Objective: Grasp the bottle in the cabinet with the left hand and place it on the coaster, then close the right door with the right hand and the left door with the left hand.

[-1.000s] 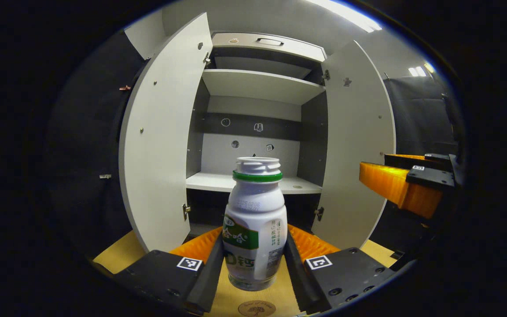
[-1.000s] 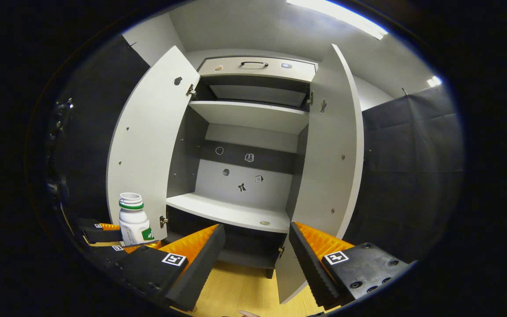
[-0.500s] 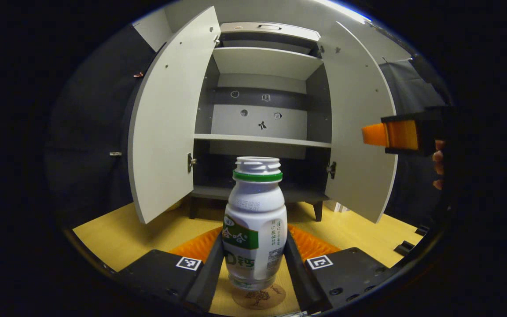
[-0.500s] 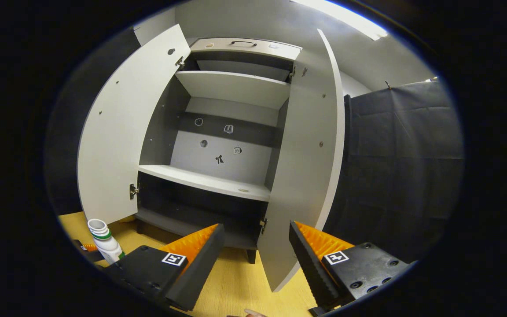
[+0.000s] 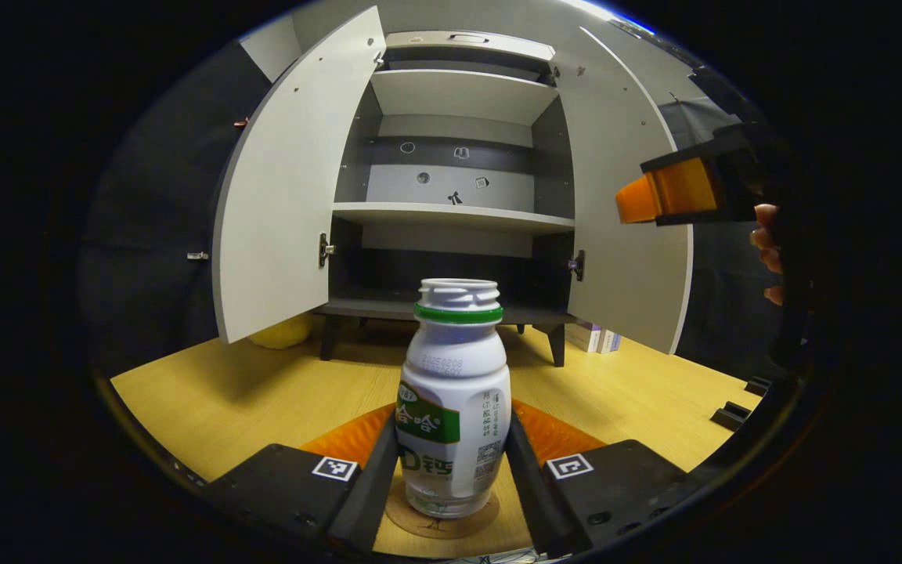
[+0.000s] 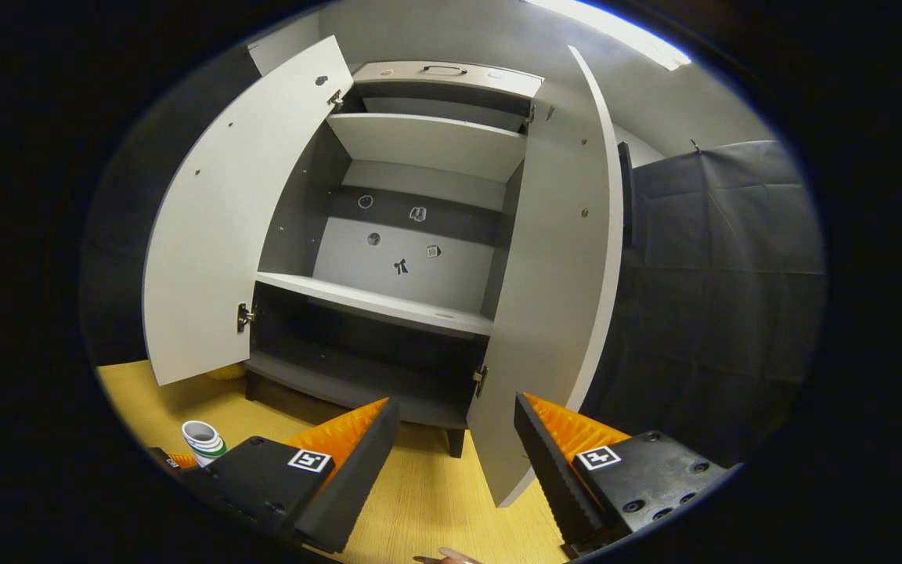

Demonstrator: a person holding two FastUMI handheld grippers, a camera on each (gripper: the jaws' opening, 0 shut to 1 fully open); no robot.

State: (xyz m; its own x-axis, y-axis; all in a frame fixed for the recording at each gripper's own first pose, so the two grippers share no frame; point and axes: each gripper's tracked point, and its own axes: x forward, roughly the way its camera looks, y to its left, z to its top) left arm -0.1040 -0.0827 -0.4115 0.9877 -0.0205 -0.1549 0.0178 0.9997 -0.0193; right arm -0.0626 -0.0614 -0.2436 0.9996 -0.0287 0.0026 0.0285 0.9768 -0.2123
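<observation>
round white plastic bottle (image 5: 455, 407) on disc coaster (image 5: 439, 521)

A staged recording booth, not a lived-in home — black cloth walls (image 6: 725, 258) hang at the right of the frame. At centre, a grey cabinet (image 5: 451, 141) stands open on a pale wooden floor (image 5: 263, 392) — its shelves hold nothing.

The bottle (image 5: 455, 407) stands on the coaster (image 5: 441, 523), in front of the cabinet (image 5: 451, 188), between its open doors.
</observation>
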